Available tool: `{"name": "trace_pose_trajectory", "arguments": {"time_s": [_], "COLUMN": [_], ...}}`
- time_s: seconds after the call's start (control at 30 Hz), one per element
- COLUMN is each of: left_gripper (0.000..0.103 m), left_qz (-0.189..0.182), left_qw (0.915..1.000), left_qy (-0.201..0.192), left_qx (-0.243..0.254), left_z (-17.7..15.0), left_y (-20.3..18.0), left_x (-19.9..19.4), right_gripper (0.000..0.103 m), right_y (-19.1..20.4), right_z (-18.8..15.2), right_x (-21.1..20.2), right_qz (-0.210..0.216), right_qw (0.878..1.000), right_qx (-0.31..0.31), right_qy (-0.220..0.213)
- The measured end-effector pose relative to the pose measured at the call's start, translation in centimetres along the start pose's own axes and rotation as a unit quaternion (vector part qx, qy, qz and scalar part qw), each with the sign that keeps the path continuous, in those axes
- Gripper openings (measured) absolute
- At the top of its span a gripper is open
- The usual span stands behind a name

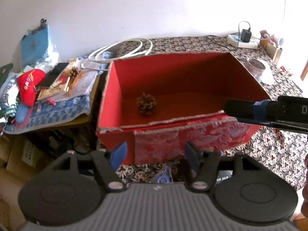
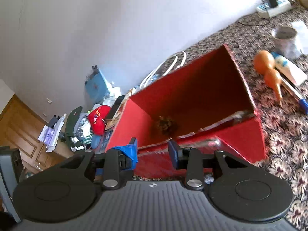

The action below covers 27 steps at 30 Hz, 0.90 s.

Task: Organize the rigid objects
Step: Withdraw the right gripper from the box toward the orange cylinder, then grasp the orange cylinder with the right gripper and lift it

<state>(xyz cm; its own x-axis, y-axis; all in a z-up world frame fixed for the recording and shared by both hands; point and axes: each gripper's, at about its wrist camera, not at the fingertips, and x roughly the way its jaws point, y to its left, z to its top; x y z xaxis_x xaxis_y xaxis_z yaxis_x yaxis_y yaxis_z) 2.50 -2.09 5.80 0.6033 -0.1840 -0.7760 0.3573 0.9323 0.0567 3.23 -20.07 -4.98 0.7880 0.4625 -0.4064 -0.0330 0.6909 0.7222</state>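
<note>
An open red cardboard box (image 1: 119,88) stands on the patterned tablecloth, with a brown pine cone (image 1: 146,104) on its floor near the left end. My left gripper (image 1: 155,154) hovers just in front of the box's near wall, open, with nothing between its blue pads. My right gripper (image 1: 231,108) reaches in from the right over the box's near right corner. In the right wrist view the box (image 2: 240,134) appears tilted and the pine cone (image 2: 165,125) is blurred. The right gripper (image 2: 153,153) shows a narrow gap with nothing in it.
Right of the box lie an orange gourd (image 2: 266,63), a blue-capped pen (image 2: 302,102) and a round tin (image 2: 284,38). A power strip (image 1: 242,40) sits at the back. A white cable (image 1: 123,50) and a cluttered side table with a red plush (image 1: 28,84) lie left.
</note>
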Motion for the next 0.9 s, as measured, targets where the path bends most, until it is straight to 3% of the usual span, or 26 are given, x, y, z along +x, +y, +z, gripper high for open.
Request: {"name": "trace_pose_trajectory", "arguments": {"time_s": [0.13,0.43,0.7,0.9], "left_gripper": [0.067,0.069,0.071,0.072], "left_qz": [-0.014,-0.119,-0.215,-0.252], "left_qw": [0.9998,0.9923,0.974,0.962], "left_qy": [0.015,0.031,0.046,0.051], "left_qx": [0.002,0.01,0.055,0.092], "left_z": [-0.8,-3.7,-5.2,-5.4], "left_y": [0.1,-0.6,-3.9,-7.8], "left_x": [0.7,1.9,2.8,3.5], "right_gripper": [0.019,0.018,0.016,0.016], "right_y": [-1.0,-4.1,-7.4,-9.5], "right_z": [-0.8,-3.0,-4.0,-3.9], "right_x": [-0.9,-3.1,-3.6,-3.1], "right_qz": [-0.023,-0.081,-0.117,-0.113], "right_qw": [1.0,0.996,0.992,0.99], "right_qx": [0.011,0.013,0.041,0.047], "right_qy": [-0.002,0.017,0.035,0.064]}}
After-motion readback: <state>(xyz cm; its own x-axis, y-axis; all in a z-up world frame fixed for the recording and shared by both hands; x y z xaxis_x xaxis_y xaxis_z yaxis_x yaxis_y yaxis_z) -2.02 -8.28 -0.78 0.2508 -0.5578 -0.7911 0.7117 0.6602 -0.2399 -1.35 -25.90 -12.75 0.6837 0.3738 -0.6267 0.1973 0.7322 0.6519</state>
